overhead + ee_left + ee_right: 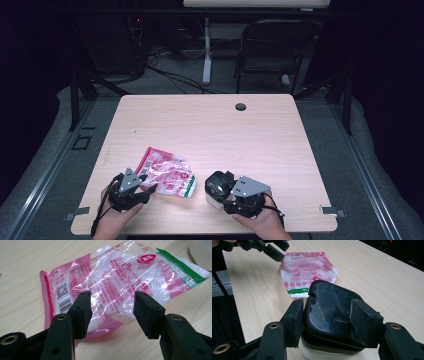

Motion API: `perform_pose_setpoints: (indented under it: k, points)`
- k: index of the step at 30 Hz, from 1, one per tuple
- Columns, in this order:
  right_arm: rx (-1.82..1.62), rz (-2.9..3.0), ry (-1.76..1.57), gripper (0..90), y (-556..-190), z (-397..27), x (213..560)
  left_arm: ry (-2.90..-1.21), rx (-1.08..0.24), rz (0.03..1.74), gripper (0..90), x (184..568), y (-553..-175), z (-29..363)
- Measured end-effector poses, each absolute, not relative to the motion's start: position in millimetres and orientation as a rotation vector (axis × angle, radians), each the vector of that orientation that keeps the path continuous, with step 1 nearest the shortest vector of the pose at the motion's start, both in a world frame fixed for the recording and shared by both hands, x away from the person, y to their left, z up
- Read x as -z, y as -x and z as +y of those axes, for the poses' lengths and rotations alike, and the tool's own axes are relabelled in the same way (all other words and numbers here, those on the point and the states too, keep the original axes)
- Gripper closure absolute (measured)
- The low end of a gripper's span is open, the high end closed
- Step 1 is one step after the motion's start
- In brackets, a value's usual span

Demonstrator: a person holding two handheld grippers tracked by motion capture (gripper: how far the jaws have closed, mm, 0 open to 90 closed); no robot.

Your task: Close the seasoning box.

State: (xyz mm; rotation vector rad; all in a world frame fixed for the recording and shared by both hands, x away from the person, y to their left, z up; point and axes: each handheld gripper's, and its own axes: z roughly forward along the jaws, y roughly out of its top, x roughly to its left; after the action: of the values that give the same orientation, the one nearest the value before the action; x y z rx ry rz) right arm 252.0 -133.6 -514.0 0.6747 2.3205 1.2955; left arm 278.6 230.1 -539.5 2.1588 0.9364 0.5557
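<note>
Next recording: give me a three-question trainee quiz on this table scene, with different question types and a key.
1. True or false: the left tool is clamped on the crinkled pink-and-clear plastic bag.
2. Which tool grips the white container with a black hinged lid? A) left B) right C) neither
3. Fill in: the bag lies flat on the light wooden ____.

Key: 1. False; its jaws stand open over the bag. 2. B; the right tool has its jaws against the lid's sides. 3. table.
</note>
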Motion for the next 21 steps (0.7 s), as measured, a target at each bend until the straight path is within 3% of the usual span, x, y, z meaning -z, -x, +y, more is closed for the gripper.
perform_pose_setpoints:
  k: [21]
  points:
    - [-1.326,2.316,-0.672,44.1,-251.5,-134.1,512.9,-2.157,-0.560,0.938,48.3,539.7,-278.7,230.6]
